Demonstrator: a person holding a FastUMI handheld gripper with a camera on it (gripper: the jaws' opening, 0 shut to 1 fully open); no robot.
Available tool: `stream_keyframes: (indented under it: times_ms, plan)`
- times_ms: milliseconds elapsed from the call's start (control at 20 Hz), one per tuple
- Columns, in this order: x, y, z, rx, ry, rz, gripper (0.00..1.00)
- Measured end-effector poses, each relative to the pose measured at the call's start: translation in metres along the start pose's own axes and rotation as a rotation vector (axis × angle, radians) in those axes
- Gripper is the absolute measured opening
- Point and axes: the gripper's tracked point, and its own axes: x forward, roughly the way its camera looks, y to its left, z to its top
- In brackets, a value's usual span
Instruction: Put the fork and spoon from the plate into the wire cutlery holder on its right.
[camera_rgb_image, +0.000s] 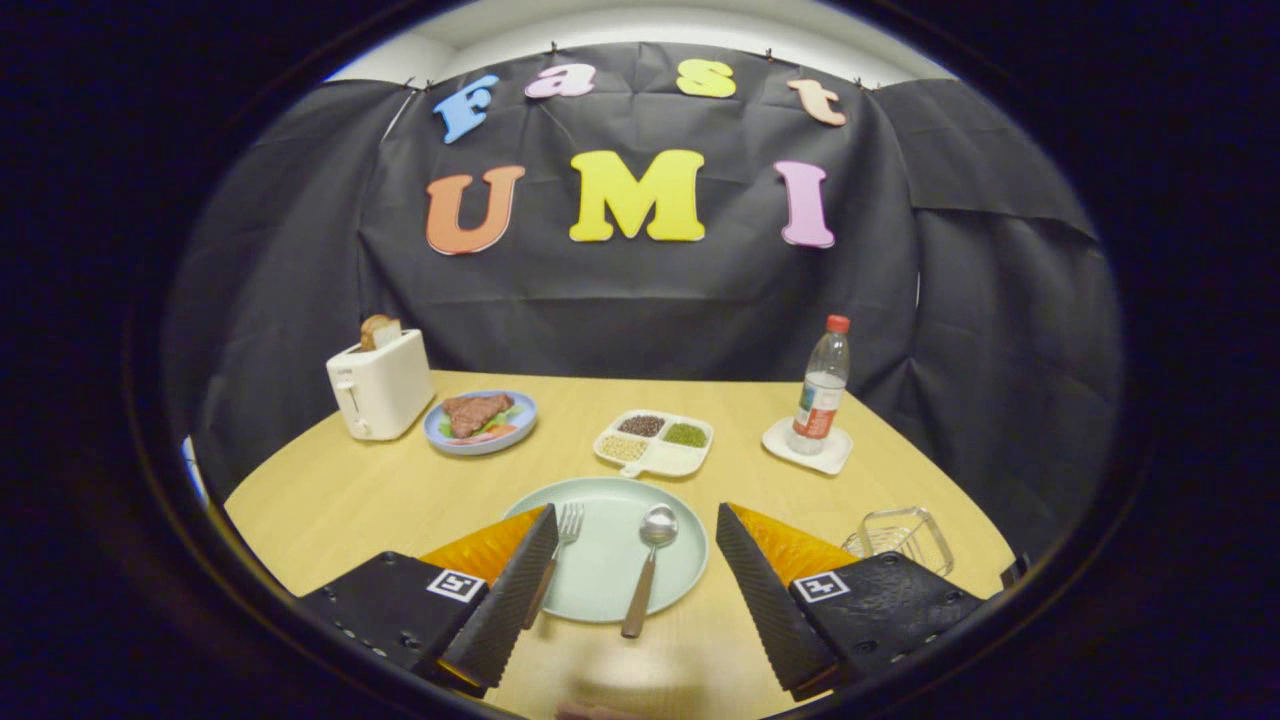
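The wooden table (380, 490) spreads out ahead of the gripper (635, 555), whose two fingers stand wide apart with nothing gripped between them. Between those fingers lies the pale green plate (600, 580), its near edge just inside their span. Beyond the left finger, at the table's far side, stands a white toaster (380, 385) with a slice of bread (379, 331) poking from its slot, and beside it a blue plate of food (482, 422). Straight ahead beyond the green plate sits a divided dish (655, 442) (grains in three of its sections). Beyond the right finger a water bottle (822, 385) stands upright on a white coaster (806, 447). Just past the right finger is the wire cutlery holder (900, 538). On the plate, the spoon (647, 570) lies midway between the fingers, and the fork (556, 560) hugs the left finger.
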Motion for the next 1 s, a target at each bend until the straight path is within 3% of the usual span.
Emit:
stream_keyframes:
  times_ms: [750,850,900,1000]
  plan:
    - [0.084,-0.001,-0.072,0.079,0.357,0.019,0.95]
    - [0.088,0.000,-0.076,0.099,0.386,0.022,0.93]
    - [0.090,-0.002,-0.078,0.098,0.399,0.019,0.84]
    - [0.092,-0.003,-0.080,0.095,0.416,0.006,0.75]
